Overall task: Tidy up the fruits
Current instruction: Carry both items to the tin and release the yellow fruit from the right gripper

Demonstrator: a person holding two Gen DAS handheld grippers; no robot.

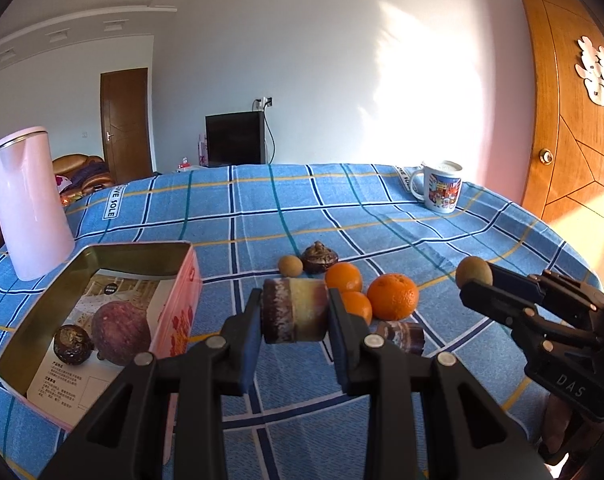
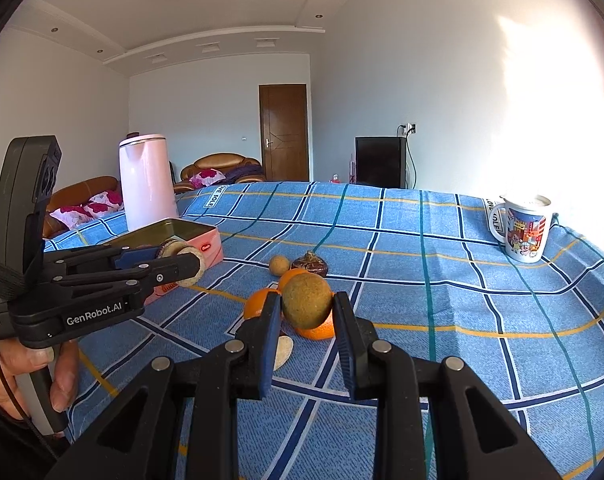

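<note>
My left gripper point(image 1: 294, 314) is shut on a purple-and-yellow sugarcane piece point(image 1: 294, 310), held above the cloth just right of the pink tin box point(image 1: 184, 280). The tin holds a purple passion fruit point(image 1: 120, 330) and a dark water chestnut point(image 1: 72, 344). My right gripper point(image 2: 307, 312) is shut on a brown round longan point(image 2: 306, 300) and also shows in the left wrist view point(image 1: 475, 280). On the cloth lie three oranges point(image 1: 393, 296), another longan point(image 1: 290, 266), a water chestnut point(image 1: 319, 258) and a second sugarcane piece point(image 1: 401, 336).
A pink kettle point(image 1: 26, 204) stands behind the tin at the left. A printed mug point(image 1: 439, 186) stands at the far right of the blue checked tablecloth point(image 1: 262, 208). A wooden door point(image 1: 573, 120) is beyond the table's right edge.
</note>
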